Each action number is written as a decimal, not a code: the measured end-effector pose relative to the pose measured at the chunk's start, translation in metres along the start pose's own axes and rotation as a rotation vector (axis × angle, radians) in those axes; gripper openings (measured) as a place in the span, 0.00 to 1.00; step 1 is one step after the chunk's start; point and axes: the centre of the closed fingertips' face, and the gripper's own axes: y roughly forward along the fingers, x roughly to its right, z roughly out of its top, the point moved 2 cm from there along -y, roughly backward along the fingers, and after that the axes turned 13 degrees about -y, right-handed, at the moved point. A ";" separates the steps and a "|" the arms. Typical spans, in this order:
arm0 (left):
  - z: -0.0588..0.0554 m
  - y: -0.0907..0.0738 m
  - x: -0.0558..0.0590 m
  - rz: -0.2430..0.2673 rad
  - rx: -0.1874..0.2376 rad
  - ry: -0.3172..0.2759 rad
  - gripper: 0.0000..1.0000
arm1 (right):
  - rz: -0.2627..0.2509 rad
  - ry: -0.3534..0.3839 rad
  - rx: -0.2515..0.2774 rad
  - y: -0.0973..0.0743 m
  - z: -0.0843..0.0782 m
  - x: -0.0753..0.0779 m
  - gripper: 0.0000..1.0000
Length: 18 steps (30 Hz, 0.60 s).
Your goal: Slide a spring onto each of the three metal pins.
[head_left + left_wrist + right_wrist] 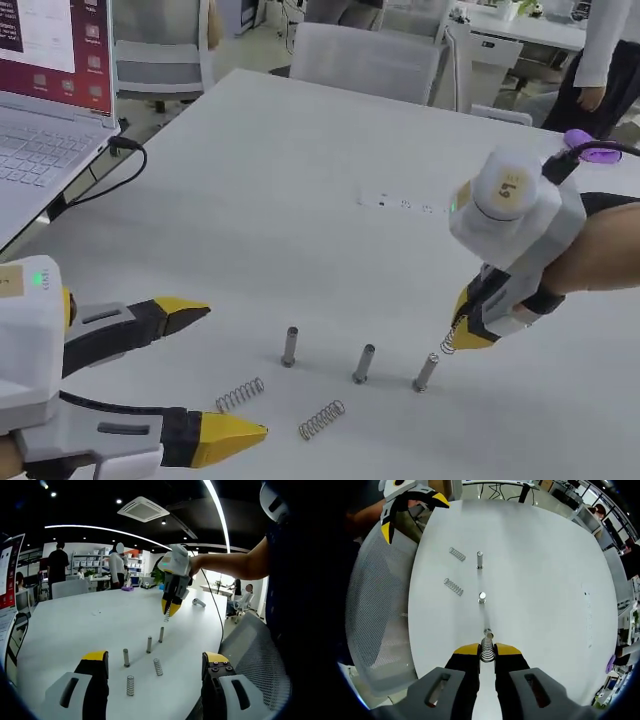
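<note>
Three short metal pins stand upright in a row on the white table: left pin [290, 346], middle pin [364, 363], right pin [426, 372]. My right gripper [460, 335] is shut on a spring [487, 650] and holds it just above the right pin [487, 632]. Two loose springs lie in front of the pins, one [240, 394] to the left and one [321, 419] nearer the middle. My left gripper [225, 370] stands open at the near left, close to the left loose spring [130, 685], with nothing between its jaws.
An open laptop [45, 100] sits at the table's far left with a black cable [110, 180] running from it. A white power strip [400, 204] lies mid-table. Chairs [365, 60] stand beyond the far edge, and a person [600, 60] stands at the back right.
</note>
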 end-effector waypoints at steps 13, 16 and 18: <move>0.002 0.003 -0.001 -0.007 -0.007 0.007 0.72 | 0.009 0.009 -0.013 0.020 -0.006 0.005 0.08; 0.001 0.002 -0.002 -0.005 -0.008 0.005 0.71 | 0.008 0.011 -0.009 0.021 -0.004 0.006 0.08; 0.000 0.002 -0.002 -0.006 -0.008 0.002 0.71 | 0.011 0.010 -0.012 0.022 -0.004 0.007 0.08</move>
